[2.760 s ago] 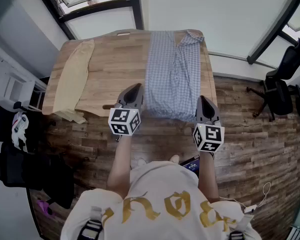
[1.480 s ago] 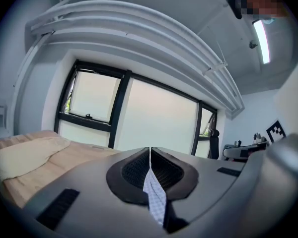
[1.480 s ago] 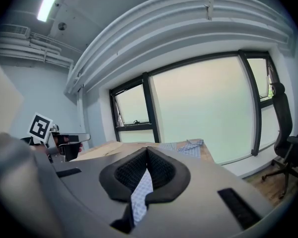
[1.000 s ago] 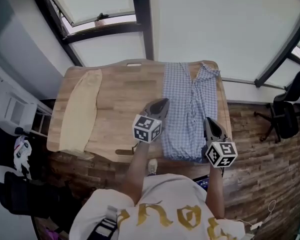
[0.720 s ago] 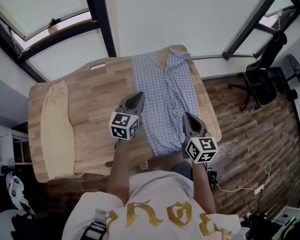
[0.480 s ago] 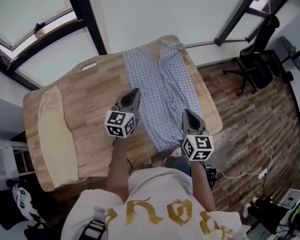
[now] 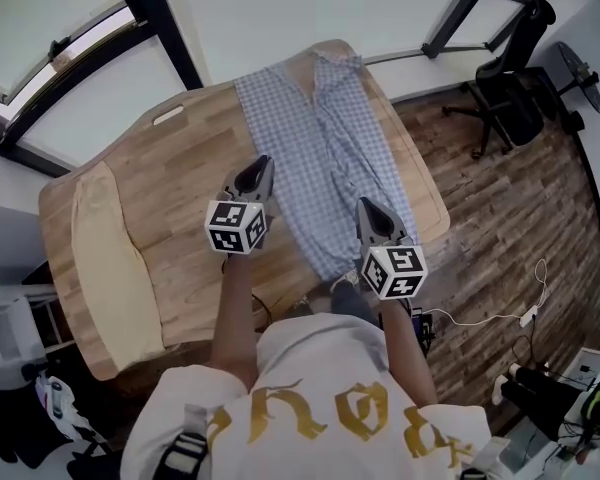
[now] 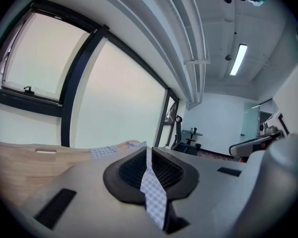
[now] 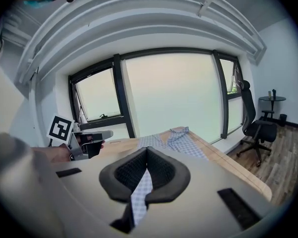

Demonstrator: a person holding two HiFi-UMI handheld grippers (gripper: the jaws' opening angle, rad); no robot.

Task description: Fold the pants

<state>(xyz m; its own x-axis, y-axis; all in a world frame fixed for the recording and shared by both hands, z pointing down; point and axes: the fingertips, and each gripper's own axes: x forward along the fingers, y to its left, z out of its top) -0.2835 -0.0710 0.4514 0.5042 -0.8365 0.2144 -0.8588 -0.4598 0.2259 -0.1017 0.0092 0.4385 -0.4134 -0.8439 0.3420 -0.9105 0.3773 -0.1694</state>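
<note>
Blue-checked pants [image 7: 320, 138] clamped by jaws of left gripper [image 7: 262, 163], right gripper [image 7: 364, 206]; gold lettering [image 7: 325, 415] unreadable.

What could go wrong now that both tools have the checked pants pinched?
1. The left tool and right tool each pinch only a thin strip of the checked pants; it may slip out when lifted.
2. The pants lie close to the right edge of the wooden table, so a pull could drag them off.
</note>
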